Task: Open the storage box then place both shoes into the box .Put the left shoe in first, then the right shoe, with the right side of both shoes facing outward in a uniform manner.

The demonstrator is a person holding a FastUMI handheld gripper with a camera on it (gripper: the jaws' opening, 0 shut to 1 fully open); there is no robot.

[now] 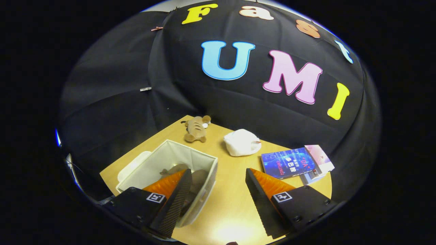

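Observation:
The white fabric storage box [177, 154] stands open on the wooden table [231, 197], partly under my left finger [172, 194]. Inside it lie grey-brown shoes [196, 178], mostly hidden by that finger; I cannot tell how many or which way they face. The box's white lid [131, 165] lies beside its far-left wall. My gripper [218, 177] is open and holds nothing, hovering above the table with the box's right wall between and below the fingers. The right finger [264, 192] hangs over bare table.
A brown plush toy [196, 128] lies at the table's far corner. A crumpled white cloth [242, 142] sits beyond the fingers. Books [294, 162] lie flat to the right of it, near the table's edge. Black cloth walls close in behind.

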